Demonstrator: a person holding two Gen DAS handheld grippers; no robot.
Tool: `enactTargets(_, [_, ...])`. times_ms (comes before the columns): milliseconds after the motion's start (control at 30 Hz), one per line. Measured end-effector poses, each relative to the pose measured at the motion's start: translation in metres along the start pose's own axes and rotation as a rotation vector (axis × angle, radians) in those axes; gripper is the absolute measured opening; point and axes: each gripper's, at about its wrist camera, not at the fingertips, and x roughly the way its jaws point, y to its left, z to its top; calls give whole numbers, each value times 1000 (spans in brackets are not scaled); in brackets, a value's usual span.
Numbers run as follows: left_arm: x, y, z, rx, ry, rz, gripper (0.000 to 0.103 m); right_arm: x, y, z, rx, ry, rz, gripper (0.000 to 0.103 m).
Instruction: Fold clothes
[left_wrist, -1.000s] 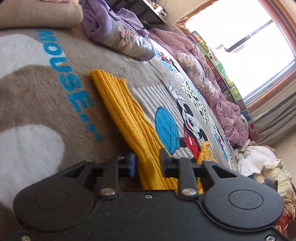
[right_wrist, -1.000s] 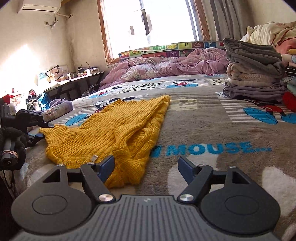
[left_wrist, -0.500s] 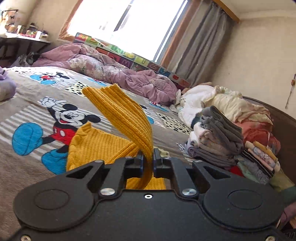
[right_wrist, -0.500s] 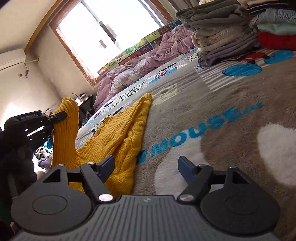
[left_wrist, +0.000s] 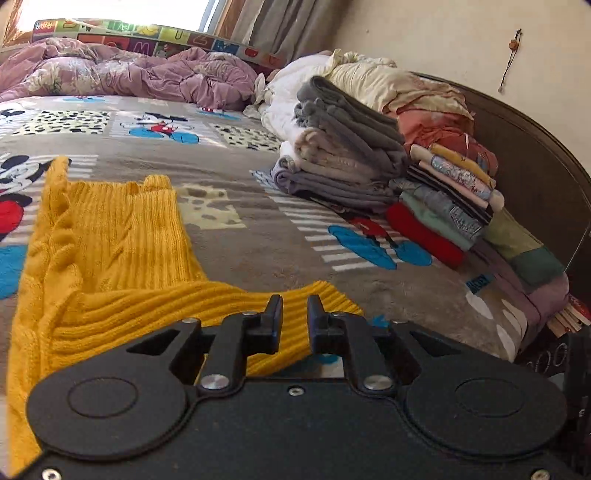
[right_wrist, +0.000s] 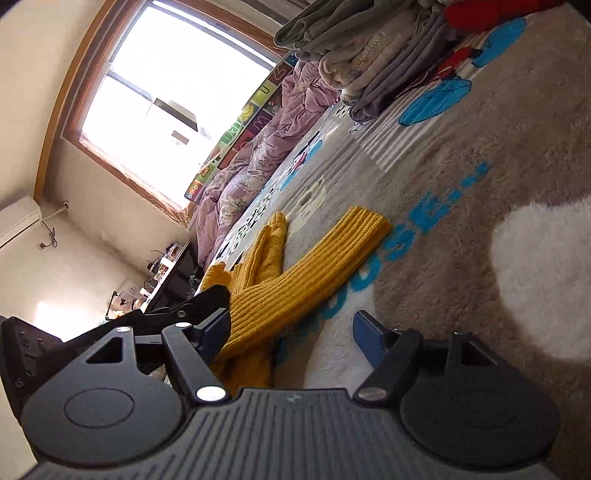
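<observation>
A yellow knit sweater (left_wrist: 110, 236) lies on the Mickey Mouse blanket (left_wrist: 258, 229). One sleeve (left_wrist: 207, 299) is laid across its lower part toward the right. My left gripper (left_wrist: 294, 314) hovers low over that sleeve, its jaws slightly parted with the knit under them, not pinched. In the right wrist view the sleeve (right_wrist: 314, 266) stretches across the blanket (right_wrist: 480, 221). My right gripper (right_wrist: 291, 326) is open and empty, tilted, beside the sweater. The left gripper (right_wrist: 199, 306) shows at its left.
A stack of folded grey and coloured clothes (left_wrist: 369, 162) stands at the right by the dark headboard (left_wrist: 535, 177). A rumpled purple quilt (left_wrist: 129, 74) lies at the far edge under the window (right_wrist: 166, 99). A desk (right_wrist: 173, 269) stands beyond the bed.
My left gripper carried the sleeve up and over to the right, laid it across the sweater and opened off it. The right gripper tilted and stayed open.
</observation>
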Motion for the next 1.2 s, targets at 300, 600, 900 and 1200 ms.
enactTargets(300, [-126,94,25,-170,-151,275,12,44,20,16,-64,116,-40,93])
enactTargets(600, [-108,4,-37,358,84,229,60,69,9,31,10,100,-36,79])
enactTargets(900, [-55,8,-83,562,237,458,29,67,33,21,-112,134,92,15])
enactTargets(1200, [-93,34,-58,308,122,311,39,64,17,16,-68,113,-3,15])
